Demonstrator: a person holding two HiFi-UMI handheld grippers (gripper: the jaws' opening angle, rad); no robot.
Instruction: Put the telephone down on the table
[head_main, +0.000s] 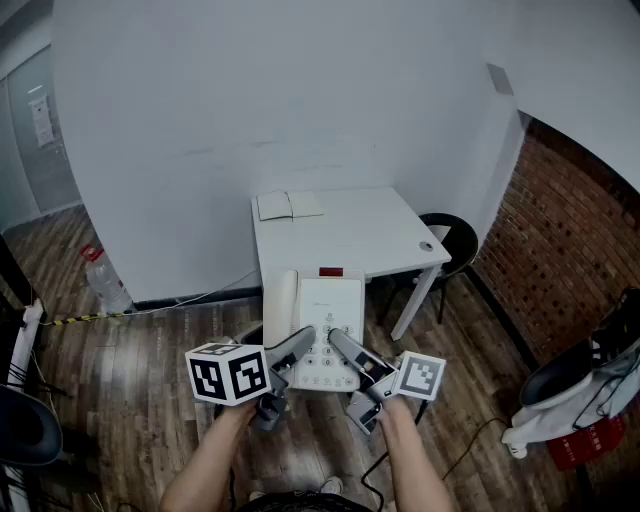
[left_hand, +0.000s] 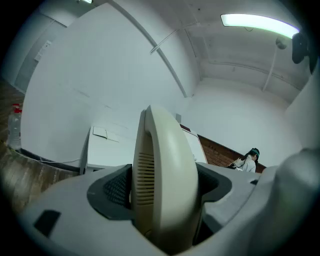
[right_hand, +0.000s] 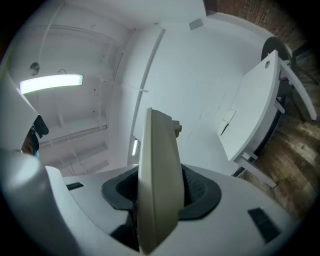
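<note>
Head view first. I've got the phone (head_main: 325, 335) clamped in both claws, hanging at the table's (head_main: 385, 225) near edge with its near end out over the floor (head_main: 130, 400). Whether its far end touches the top, I can't tell. The left claw (head_main: 298, 347) comes in from 7 o'clock and the right claw (head_main: 342, 347) from 5 o'clock.

For room, there's open white tabletop beyond the phone. A booklet (head_main: 289, 206) lies at the far edge at 11 o'clock, and a small round thing (head_main: 427, 246) sits by the right edge at 2 o'clock. A white wall (head_main: 250, 90) closes off the table's far side. A black chair (head_main: 452, 232) stands just beside the right edge, with a brick wall (head_main: 570, 230) out at 3 o'clock. A bottle (head_main: 105, 285) stands on the floor at 9 o'clock by the wall, and I can't make out what's in it.

Left gripper view now. The jaws stand wide, pads pressed on both sides of the handset (left_hand: 165, 170), its slotted grille towards the left jaw. This view shows things the head view doesn't: a ceiling light (left_hand: 255, 22) at 1 o'clock and a far-off person (left_hand: 247, 161) at 3 o'clock. The table's edge and the booklet show at 10 o'clock.

Right gripper view. The jaws are narrower here, gripping the phone's thin cream edge. The table sits tilted at 2 o'clock, and only this view shows its underside frame. Floorboards show at 4 o'clock.
</note>
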